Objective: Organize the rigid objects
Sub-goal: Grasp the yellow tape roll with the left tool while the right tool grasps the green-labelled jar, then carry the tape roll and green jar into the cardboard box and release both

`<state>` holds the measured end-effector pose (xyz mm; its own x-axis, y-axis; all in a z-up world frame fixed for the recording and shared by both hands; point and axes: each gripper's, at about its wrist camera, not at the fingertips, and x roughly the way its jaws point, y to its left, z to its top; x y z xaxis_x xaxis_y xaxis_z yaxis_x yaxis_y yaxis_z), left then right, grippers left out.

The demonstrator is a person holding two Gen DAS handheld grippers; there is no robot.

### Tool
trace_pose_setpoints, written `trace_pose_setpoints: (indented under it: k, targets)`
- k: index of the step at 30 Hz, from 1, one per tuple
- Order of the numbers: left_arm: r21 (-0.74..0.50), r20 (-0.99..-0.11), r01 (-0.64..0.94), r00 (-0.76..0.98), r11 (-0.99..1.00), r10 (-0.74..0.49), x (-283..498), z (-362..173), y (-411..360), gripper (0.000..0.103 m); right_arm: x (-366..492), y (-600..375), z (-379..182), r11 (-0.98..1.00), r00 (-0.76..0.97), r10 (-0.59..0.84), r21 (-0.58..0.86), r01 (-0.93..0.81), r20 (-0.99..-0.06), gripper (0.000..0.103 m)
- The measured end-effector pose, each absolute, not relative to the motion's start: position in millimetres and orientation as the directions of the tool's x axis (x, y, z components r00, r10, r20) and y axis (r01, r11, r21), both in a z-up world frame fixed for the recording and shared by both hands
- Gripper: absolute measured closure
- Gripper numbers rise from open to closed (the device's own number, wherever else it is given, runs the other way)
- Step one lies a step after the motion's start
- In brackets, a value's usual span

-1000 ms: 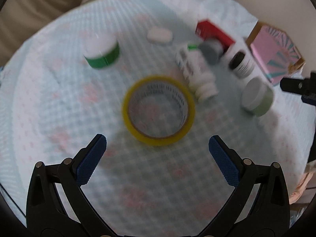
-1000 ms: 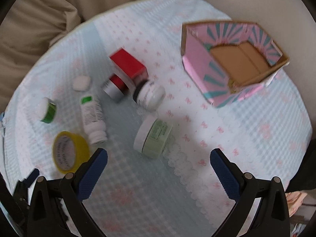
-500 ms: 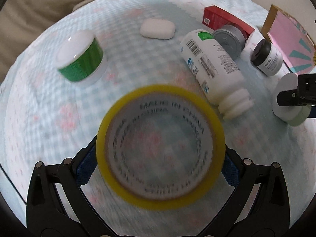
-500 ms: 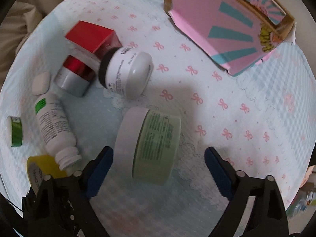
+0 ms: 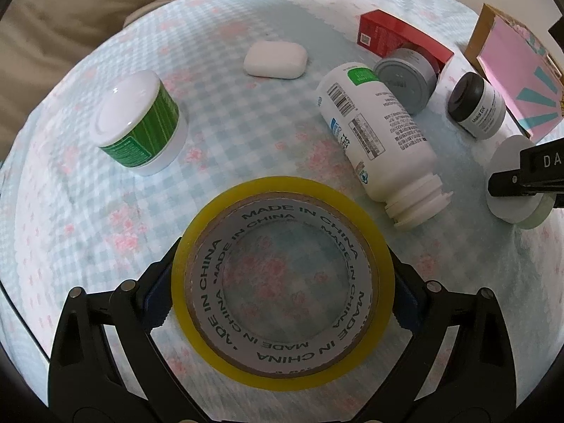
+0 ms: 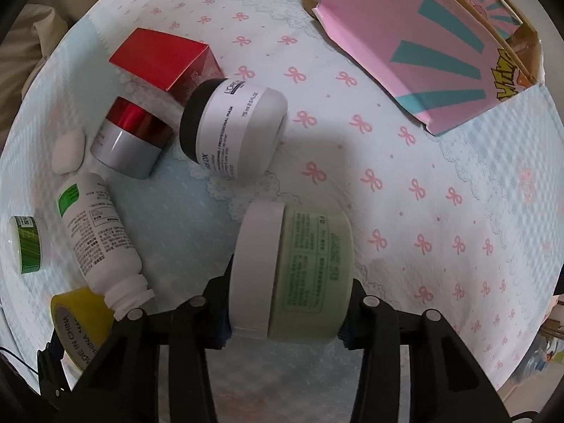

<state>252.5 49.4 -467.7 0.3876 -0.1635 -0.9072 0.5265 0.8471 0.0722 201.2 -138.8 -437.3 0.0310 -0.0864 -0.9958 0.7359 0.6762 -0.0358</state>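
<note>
Nearest the right tool [image 6: 285, 331], its jaws are clamped on the pale green jar [image 6: 292, 275], one pad on the white lid's face and the other on the base, so the grip runs along the jar's axis. The jar lies on its side on the cloth-covered surface [image 6: 405, 211], lid to the left in this view.

The left tool [image 5: 282, 296] straddles the yellow tape roll [image 5: 282, 282], which lies flat with its hole facing up (the cloth shows through); its jaws are closing on the rim, pads just beside it, contact unclear.

Farther off, the white bottle [image 5: 377, 134] lies neck toward the camera. Beyond stands the pink box [image 6: 416, 42], open side up, probably the bin.
</note>
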Motion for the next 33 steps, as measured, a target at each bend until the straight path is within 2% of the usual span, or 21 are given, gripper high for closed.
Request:
trace_pose_setpoints:
  k: [5,11,16,25,33]
  targets:
    - [0.053,-0.908,0.505,0.384,0.862,-0.170,250.2,-460.0,55.2,0.006,198.3,-138.5,-432.7,0.685,0.054,-0.069,-0.008,0.728,-0.996,0.062]
    - [0.048,-0.895,0.478,0.410,0.877,-0.175,249.7,-428.5,62.6,0.006,184.5,-139.7,-389.2,0.710,0.095,-0.062,0.023,0.704,-0.994,0.063]
    - [0.046,-0.872,0.437,0.456,0.898,-0.177,248.9,-373.2,65.4,0.006,184.0,-133.1,-339.7,0.740,0.139,-0.055,0.053,0.670,-0.989,0.063]
    - [0.046,-0.827,0.391,0.530,0.919,-0.184,235.3,-259.0,61.0,0.006,190.1,-112.0,-224.1,0.884,0.256,-0.067,0.062,0.463,-0.964,0.063]
    - [0.038,-0.779,0.385,0.590,0.922,-0.214,217.7,-173.9,11.8,0.006,179.2,-147.6,-148.0,0.941,0.359,-0.058,0.069,0.331,-0.932,0.063]
